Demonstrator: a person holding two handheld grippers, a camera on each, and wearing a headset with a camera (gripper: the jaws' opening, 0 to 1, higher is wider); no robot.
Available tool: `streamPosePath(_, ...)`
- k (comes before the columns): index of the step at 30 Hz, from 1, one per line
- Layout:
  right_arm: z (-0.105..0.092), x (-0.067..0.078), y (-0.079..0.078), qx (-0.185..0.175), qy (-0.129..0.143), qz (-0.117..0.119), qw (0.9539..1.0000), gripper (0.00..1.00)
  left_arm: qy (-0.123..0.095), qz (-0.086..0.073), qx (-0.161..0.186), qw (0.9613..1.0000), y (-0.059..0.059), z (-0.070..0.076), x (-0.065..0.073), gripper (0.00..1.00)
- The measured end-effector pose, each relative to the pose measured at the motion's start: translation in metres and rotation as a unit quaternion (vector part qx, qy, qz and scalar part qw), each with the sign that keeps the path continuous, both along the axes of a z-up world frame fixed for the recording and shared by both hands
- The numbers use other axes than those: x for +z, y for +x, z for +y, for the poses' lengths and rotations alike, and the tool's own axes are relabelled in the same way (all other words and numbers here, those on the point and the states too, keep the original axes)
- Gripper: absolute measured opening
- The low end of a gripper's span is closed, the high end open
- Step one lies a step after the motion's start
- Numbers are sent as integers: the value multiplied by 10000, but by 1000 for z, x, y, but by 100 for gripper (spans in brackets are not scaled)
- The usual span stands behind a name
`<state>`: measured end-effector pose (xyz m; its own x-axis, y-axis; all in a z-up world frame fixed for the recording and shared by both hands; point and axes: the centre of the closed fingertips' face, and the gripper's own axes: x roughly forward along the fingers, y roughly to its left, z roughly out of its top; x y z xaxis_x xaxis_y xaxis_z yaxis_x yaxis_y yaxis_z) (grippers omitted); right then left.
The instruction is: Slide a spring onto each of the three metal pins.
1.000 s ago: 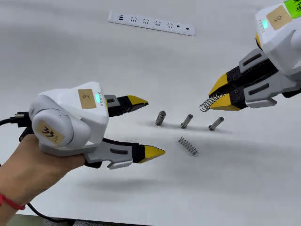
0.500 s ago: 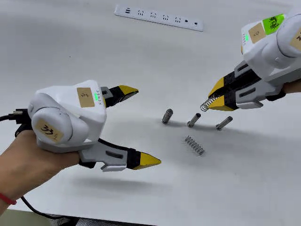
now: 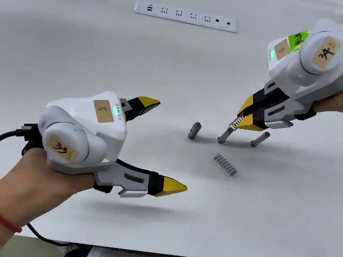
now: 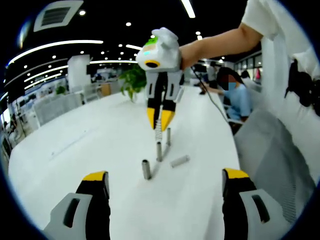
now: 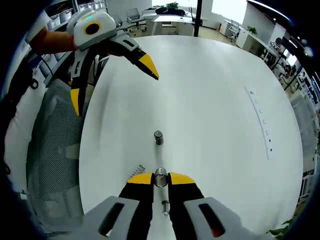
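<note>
Above middle pin [image 3: 224, 136], spring [image 3: 234, 124] (axis upright)

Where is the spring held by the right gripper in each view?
Head view: spring right of centre, at the right gripper tips.
Left gripper view: spring just above centre, under yellow tips.
Right gripper view: spring low centre, between the jaws.
Shared landmark: the loose spring lying on the table.
</note>
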<state>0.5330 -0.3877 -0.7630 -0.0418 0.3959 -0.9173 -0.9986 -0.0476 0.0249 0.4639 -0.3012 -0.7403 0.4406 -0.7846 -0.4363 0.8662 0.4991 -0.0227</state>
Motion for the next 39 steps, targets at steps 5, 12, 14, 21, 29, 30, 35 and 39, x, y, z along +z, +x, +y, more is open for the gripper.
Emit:
streamPosePath(5,0,-3,0,-6,-26,22,10000,12,-24,11,-9,10000,0,-1,0,95)
streamPosePath(12,2,-8,-1,4,-51,66,10000,12,-48,30,4,10000,0,-1,-1,95)
streamPosePath(14,2,-9,-2,1,-51,74,10000,12,-46,38,0,10000,0,-1,-2,95)
streamPosePath(21,3,-16,-1,47,-77,40,10000,12,-76,57,8,10000,-1,-1,-2,95)
streamPosePath(29,6,-26,-3,136,-93,-21,9999,12,-86,71,4,9999,-1,-2,-3,95)
streamPosePath(30,6,-28,-3,149,-96,-35,9998,12,-79,70,4,9999,-1,-2,-4,95)
streamPosePath(35,5,-35,-4,148,-117,-50,9998,12,-92,88,12,9999,-2,-2,-4,94)
streamPosePath(39,5,-39,-3,128,-115,-46,9998,12,-126,92,14,9999,-2,-2,-3,94)
